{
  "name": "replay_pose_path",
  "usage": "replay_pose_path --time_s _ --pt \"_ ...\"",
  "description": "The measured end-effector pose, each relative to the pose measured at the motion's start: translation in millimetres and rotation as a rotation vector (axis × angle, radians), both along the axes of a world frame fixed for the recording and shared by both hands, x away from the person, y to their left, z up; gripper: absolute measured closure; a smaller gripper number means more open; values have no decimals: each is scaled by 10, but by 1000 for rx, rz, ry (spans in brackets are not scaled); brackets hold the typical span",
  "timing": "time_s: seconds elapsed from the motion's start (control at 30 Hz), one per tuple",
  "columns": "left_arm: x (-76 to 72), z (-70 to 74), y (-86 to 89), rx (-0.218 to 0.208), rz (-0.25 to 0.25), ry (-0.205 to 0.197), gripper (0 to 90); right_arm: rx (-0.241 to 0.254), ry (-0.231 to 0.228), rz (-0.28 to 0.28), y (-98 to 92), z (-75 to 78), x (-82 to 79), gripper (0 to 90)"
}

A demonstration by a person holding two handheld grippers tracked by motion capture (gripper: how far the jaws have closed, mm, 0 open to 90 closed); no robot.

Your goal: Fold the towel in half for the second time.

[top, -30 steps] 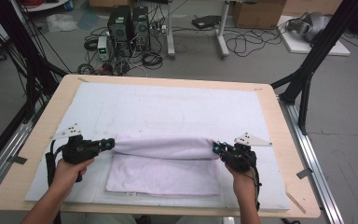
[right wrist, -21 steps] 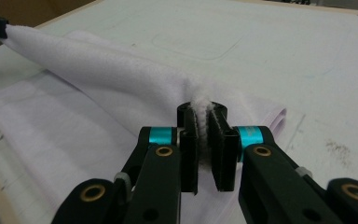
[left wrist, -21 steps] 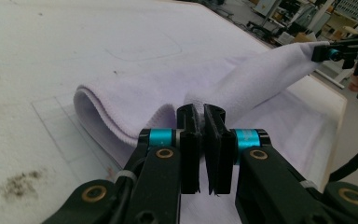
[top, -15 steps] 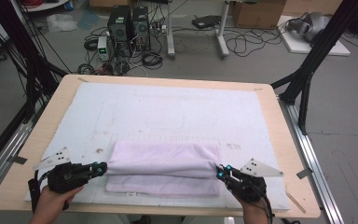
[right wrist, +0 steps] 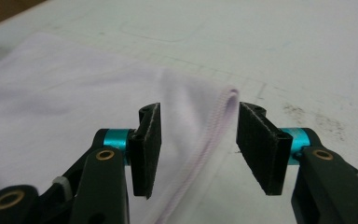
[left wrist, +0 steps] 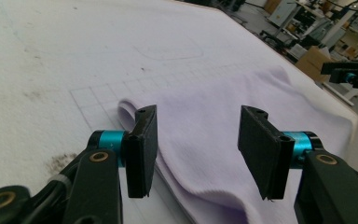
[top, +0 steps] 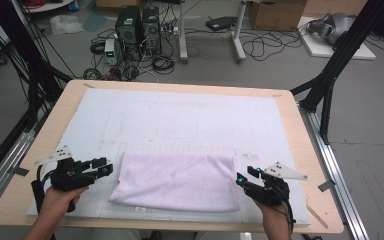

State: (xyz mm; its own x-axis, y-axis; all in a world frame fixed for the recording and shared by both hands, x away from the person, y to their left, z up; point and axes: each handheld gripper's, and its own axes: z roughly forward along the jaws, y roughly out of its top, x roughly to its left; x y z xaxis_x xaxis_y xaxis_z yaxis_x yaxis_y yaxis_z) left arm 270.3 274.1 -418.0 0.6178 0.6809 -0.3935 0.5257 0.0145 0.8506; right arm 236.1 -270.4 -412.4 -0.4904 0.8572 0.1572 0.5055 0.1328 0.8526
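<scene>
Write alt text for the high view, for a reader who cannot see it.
A folded pale lilac cloth lies flat on a white padded mat covering a wooden table. A person's hands hold the left gripper and the right gripper just off the cloth's two ends, jaws having just opened, holding nothing.

The left gripper (left wrist: pixel 193 149), jaws just opened and holding nothing, hovers over a folded lilac cloth (left wrist: pixel 242 126). The cloth lies flat on a white mat (left wrist: pixel 74 51).
</scene>
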Motion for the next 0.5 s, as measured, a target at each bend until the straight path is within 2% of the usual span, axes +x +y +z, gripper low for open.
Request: replay_pose_path --time_s 0.07,0.13,0.23,0.33,0.4,0.5 --pt "88 -15 -35 3 11 22 480 9 17 -32 -6 -47 100 476" --pt "167 -45 -78 23 10 42 484 22 29 -44 -1 -69 163 470" --pt "284 -118 -119 59 13 73 485 4 26 -41 16 -73 212 467" --pt "397 -167 -132 92 9 86 485 -3 26 -48 10 -81 266 468" --pt "463 -192 -156 95 -2 98 485 -7 25 -46 22 -92 318 470" --pt "548 -226 -222 114 -27 100 484 -38 38 -20 86 -118 411 474"
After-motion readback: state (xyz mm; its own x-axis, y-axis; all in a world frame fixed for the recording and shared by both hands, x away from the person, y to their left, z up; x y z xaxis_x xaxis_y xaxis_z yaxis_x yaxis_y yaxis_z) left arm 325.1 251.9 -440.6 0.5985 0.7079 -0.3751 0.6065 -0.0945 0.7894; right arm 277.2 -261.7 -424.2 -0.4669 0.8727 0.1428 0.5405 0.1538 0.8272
